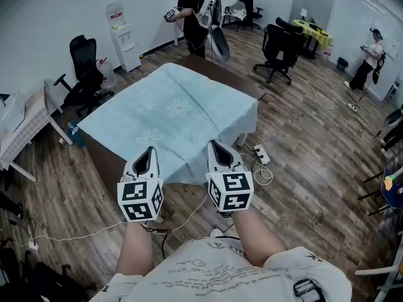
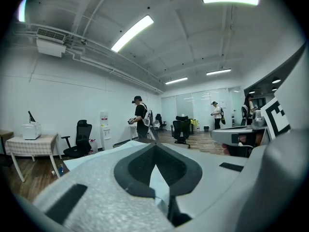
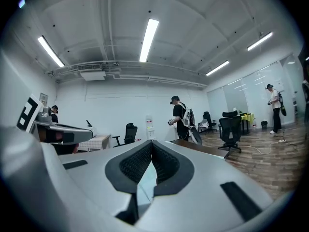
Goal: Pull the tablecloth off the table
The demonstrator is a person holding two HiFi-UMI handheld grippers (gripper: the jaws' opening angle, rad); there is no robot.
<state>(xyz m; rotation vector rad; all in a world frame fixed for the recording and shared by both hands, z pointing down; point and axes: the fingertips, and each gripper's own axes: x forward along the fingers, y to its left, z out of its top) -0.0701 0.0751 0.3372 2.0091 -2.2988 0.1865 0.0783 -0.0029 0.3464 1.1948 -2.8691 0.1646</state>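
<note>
A light blue tablecloth (image 1: 170,115) with a faint flower pattern covers a brown table (image 1: 233,77) in the head view. Its near edge hangs down toward me. My left gripper (image 1: 148,151) is shut on that near edge at the left, and blue cloth (image 2: 157,182) shows pinched between its jaws in the left gripper view. My right gripper (image 1: 214,145) is shut on the near edge further right, with cloth (image 3: 145,180) between its jaws in the right gripper view.
A person in black (image 1: 192,11) stands beyond the table's far end. Black office chairs (image 1: 85,74) (image 1: 277,46) stand at left and right. A power strip with cables (image 1: 259,153) lies on the wood floor by the table. Another person (image 1: 368,58) stands far right.
</note>
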